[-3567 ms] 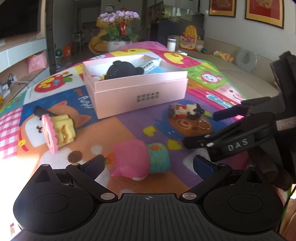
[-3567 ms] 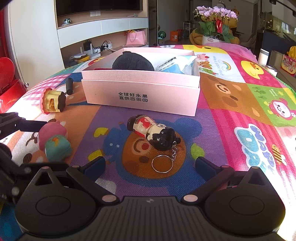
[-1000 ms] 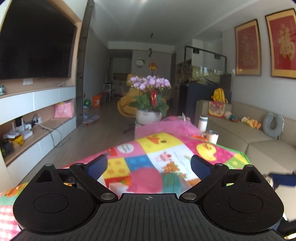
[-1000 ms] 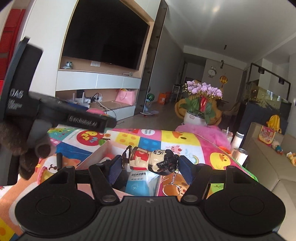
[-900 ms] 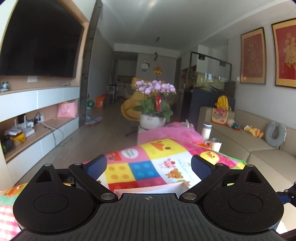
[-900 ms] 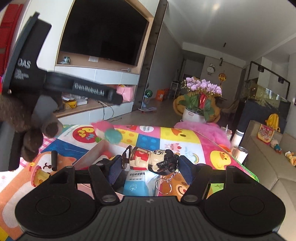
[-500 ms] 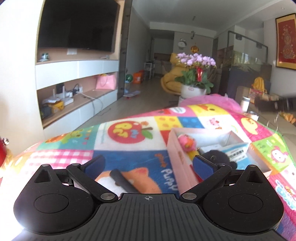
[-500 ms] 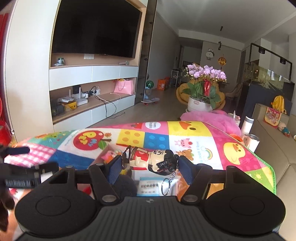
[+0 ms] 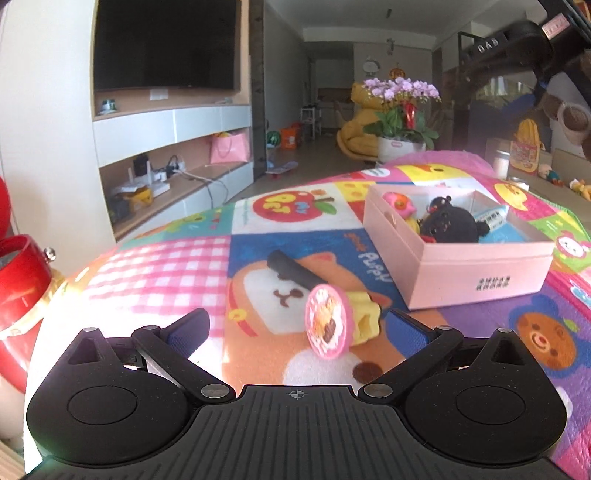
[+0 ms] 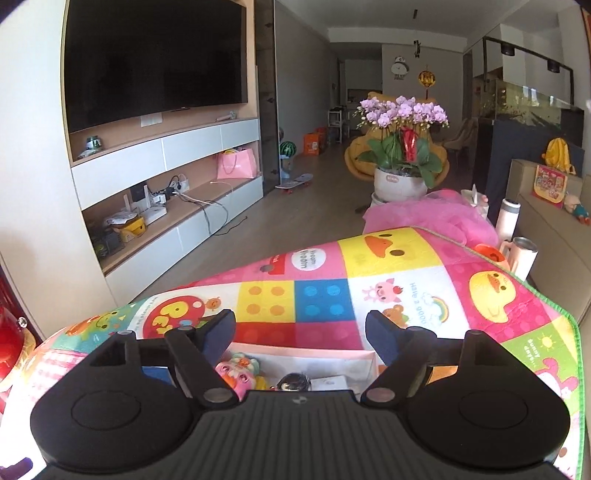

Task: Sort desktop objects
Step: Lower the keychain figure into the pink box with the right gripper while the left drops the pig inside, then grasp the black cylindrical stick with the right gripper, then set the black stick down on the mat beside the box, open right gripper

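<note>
Filling the right of the left wrist view, the pink box (image 9: pixel 458 258) holds sorted toys. Lower centre, the pink-and-yellow toy (image 9: pixel 340 319) lies between the spread left claw (image 9: pixel 295 328), long axis sideways (right claw (image 10: pixel 301 332) empty, apart, farther).

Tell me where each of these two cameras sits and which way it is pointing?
Left wrist: rides on the left claw, low over the mat, facing the yellow-and-pink toy and pink box; its open fingers and the right claw overhead show.
Right wrist: rides on the right claw, above the pink box, facing the room; its open fingers show.
Shared: pink box, orchid pot, television.
</note>
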`<state>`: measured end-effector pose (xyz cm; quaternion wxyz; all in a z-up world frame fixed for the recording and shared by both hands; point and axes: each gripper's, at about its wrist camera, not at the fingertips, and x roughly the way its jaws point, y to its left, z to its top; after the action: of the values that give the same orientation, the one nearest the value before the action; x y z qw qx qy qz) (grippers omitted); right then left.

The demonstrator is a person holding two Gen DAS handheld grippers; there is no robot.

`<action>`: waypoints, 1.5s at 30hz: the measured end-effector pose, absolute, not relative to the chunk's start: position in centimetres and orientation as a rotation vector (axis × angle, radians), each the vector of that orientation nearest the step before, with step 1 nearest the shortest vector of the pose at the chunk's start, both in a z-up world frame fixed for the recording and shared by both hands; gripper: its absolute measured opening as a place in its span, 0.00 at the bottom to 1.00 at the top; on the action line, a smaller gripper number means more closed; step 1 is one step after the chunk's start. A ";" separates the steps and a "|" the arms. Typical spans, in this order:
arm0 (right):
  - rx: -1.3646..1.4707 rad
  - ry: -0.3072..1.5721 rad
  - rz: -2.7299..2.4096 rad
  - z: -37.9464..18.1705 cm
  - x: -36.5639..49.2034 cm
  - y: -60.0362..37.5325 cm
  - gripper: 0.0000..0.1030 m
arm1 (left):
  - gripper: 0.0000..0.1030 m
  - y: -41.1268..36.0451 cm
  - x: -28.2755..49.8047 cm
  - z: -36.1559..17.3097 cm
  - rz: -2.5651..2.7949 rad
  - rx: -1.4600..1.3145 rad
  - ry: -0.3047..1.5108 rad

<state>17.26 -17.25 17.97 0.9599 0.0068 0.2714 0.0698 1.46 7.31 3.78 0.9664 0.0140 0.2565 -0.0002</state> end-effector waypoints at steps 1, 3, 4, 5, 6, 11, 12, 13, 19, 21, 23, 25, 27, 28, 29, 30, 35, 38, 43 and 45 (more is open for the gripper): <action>0.017 0.565 0.167 17.8 17.1 -16.8 0.76 | 1.00 7.0 1.3 3.3 -0.007 0.037 0.528; 0.016 0.593 0.222 17.2 16.7 -15.5 0.76 | 1.00 6.7 1.1 2.6 -0.019 0.047 0.540; 0.010 0.613 0.265 16.8 16.5 -14.4 0.78 | 1.00 6.5 1.0 2.2 -0.025 0.049 0.548; 0.000 0.630 0.304 16.3 16.4 -13.2 0.78 | 1.00 6.4 1.1 1.9 -0.028 0.050 0.555; -0.015 0.647 0.339 15.7 16.2 -12.0 0.78 | 1.00 6.3 1.1 1.8 -0.027 0.051 0.558; -0.154 0.800 0.491 10.7 16.3 -3.5 0.50 | 1.00 7.2 1.1 1.7 -0.030 -0.009 0.559; -0.171 0.839 0.510 9.7 16.6 -2.1 0.43 | 1.00 7.3 1.2 1.7 -0.030 -0.017 0.563; -0.177 0.865 0.517 8.7 16.8 -0.8 0.43 | 1.00 7.4 1.2 1.6 -0.032 -0.024 0.567; -0.250 0.942 0.523 4.9 19.1 3.8 0.43 | 1.00 7.9 1.4 1.4 -0.033 -0.066 0.588; -0.282 0.956 0.524 3.9 19.5 4.5 0.43 | 1.00 8.1 1.4 1.4 -0.030 -0.081 0.595; -0.299 0.951 0.522 3.3 19.5 4.6 0.42 | 1.00 8.2 1.3 1.4 -0.027 -0.086 0.594; -0.315 0.959 0.547 3.2 19.0 4.4 0.18 | 1.00 8.1 1.2 1.4 -0.027 -0.080 0.592; -0.311 0.947 0.552 3.8 18.1 3.7 0.17 | 1.00 8.1 1.1 1.5 -0.028 -0.075 0.593; -0.304 0.929 0.558 4.5 17.5 3.2 0.17 | 1.00 8.0 1.2 1.5 -0.029 -0.074 0.594; -0.294 0.911 0.565 5.2 16.9 2.5 0.17 | 1.00 8.0 1.2 1.5 -0.031 -0.073 0.595; -0.273 0.894 0.574 6.2 16.2 1.4 0.17 | 1.00 8.0 1.2 1.5 -0.032 -0.073 0.596; -0.155 0.857 0.596 10.5 12.3 -5.9 0.17 | 1.00 7.3 1.1 1.6 -0.033 -0.036 0.588; -0.150 0.874 0.571 10.5 9.8 -10.2 0.17 | 1.00 6.1 0.9 1.7 -0.048 0.028 0.571; -0.295 0.885 0.478 7.1 6.4 -13.8 0.18 | 1.00 4.1 0.8 1.6 -0.094 0.062 0.576; -0.313 0.893 0.483 6.0 5.3 -14.5 0.18 | 1.00 3.9 0.8 1.6 -0.083 0.075 0.575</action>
<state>5.31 -14.54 6.04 0.8623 -0.1490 0.4257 0.2303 0.80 3.91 1.58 0.9574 0.0371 0.2833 -0.0410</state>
